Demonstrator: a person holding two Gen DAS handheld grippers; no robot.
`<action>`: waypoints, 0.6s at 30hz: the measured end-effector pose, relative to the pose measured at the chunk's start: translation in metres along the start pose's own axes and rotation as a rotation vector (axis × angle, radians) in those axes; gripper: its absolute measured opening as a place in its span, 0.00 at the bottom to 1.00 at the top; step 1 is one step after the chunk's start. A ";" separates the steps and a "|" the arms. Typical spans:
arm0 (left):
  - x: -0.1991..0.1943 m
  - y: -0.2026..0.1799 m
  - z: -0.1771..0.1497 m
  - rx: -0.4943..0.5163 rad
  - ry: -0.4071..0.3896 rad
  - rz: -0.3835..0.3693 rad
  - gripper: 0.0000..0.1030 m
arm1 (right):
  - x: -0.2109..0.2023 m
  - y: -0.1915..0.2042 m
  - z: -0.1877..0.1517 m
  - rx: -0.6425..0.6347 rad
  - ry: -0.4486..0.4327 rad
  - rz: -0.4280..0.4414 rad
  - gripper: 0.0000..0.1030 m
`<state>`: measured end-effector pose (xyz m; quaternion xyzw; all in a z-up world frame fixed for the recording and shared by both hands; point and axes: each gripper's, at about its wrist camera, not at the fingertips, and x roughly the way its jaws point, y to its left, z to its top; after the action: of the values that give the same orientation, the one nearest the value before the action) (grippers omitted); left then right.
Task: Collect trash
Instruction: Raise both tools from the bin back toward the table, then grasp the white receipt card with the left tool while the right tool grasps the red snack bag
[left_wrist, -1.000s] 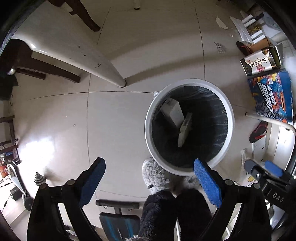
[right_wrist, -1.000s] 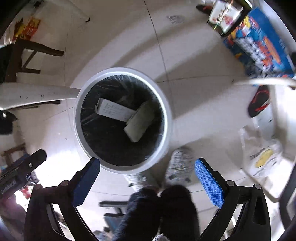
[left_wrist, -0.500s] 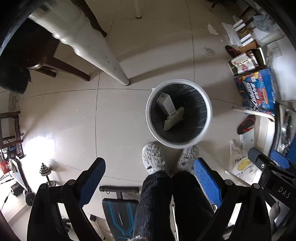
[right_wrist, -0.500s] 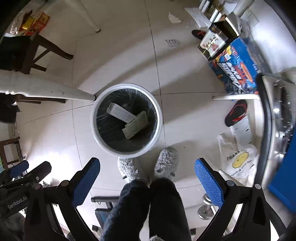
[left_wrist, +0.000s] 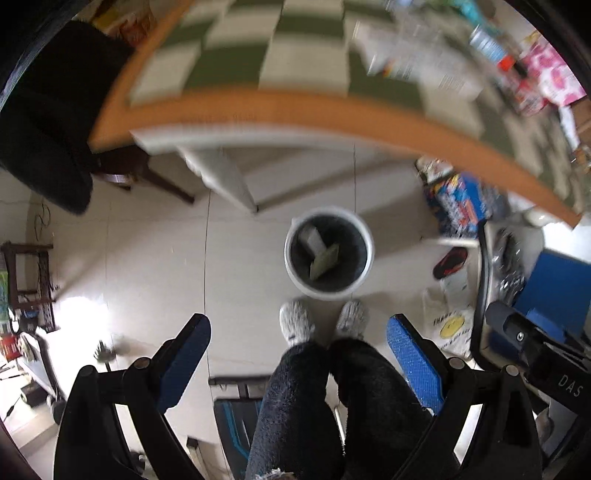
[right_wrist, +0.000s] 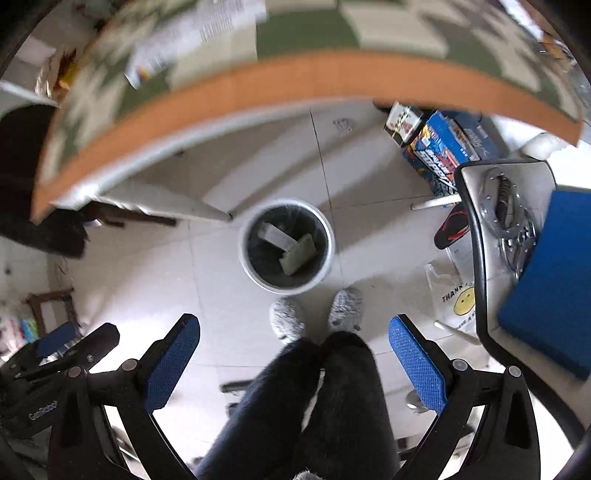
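Trash bin (left_wrist: 360, 275), white with dark liner, sitting on tiled floor just ahead of my grey slippers (left_wrist: 295, 326). Two flat pieces of trash (right_wrist: 288, 245) lying inside it, leaning against each other. I am holding left gripper (left_wrist: 297, 347) high, pointing straight down, blue pads (left_wrist: 413, 363) spread wide, gripping nothing. Right gripper (right_wrist: 293, 350) hanging alongside, also pointing down, tongs spread, empty. Table (left_wrist: 295, 110) with orange edge and green-checked top, blurred, filling upper part of both views.
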<state>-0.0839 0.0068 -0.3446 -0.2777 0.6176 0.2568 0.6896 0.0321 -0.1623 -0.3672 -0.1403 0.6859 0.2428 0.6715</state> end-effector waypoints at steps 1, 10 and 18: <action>-0.011 -0.002 0.007 0.003 -0.025 -0.001 0.95 | -0.017 0.000 0.004 0.018 -0.016 0.014 1.00; -0.072 -0.037 0.101 0.092 -0.226 0.066 0.95 | -0.113 -0.025 0.085 0.123 -0.126 0.054 1.00; -0.021 -0.110 0.183 0.604 -0.168 0.207 1.00 | -0.114 -0.088 0.191 0.225 -0.110 0.055 1.00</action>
<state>0.1201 0.0566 -0.3011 0.0257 0.6317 0.1525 0.7596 0.2475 -0.1520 -0.2630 -0.0319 0.6746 0.1900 0.7126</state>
